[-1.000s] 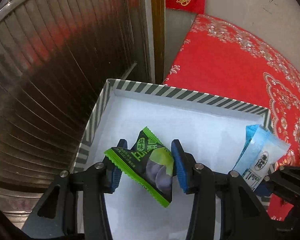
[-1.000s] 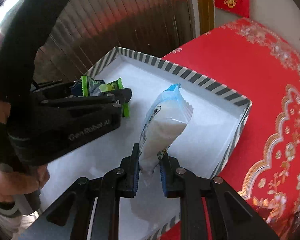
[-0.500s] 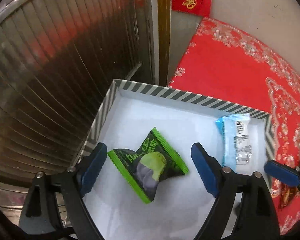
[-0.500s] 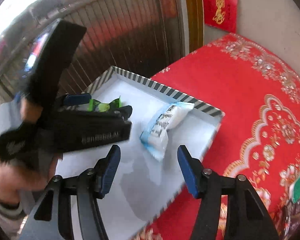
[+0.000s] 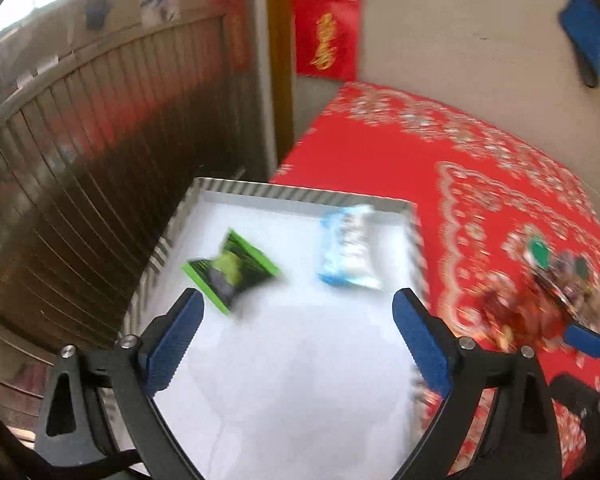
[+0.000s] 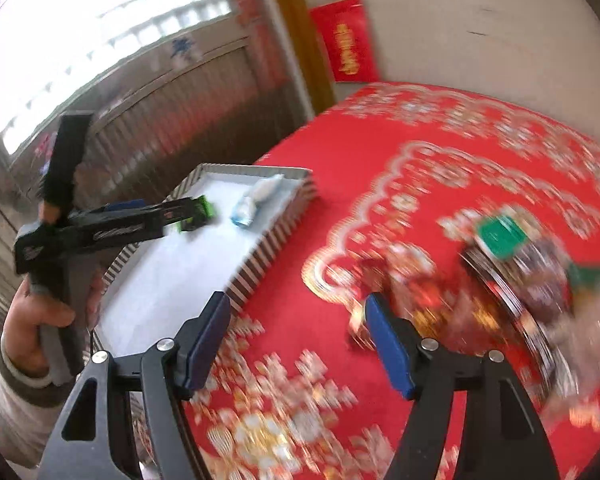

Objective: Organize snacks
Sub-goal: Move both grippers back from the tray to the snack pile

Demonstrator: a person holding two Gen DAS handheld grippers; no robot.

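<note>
Left wrist view: left tongs (image 5: 296, 334) spread wide, nothing between the blue pads, hovering over the near half of the striped-rim box (image 5: 300, 194). Green snack packet (image 5: 232, 270) lying on the white box floor toward the left wall, just ahead of the left pad. Blue-white snack packet (image 5: 350, 254) lying toward the far right corner, apart from the green one, neither touched by any tongs. Box sitting at the left edge of the red patterned tabletop (image 5: 440, 184). Blurred pile of mixed snacks (image 5: 548, 292) on the cloth to the right of the box; single items in it not readable.

Right wrist view: right tongs (image 6: 298, 344) also spread, empty, over bare red tabletop (image 6: 380, 152) beside the box's (image 6: 260, 252) right wall, outside it. Left tongs (image 6: 188, 210) seen from the side over the box, gripped by a hand (image 6: 36, 320). Green packet (image 6: 198, 214) and blue-white packet (image 6: 256, 200) both inside near the far end. Snack pile (image 6: 520, 264) to the right of the right tongs, on what looks like a round plate, heavily motion-blurred.
</note>
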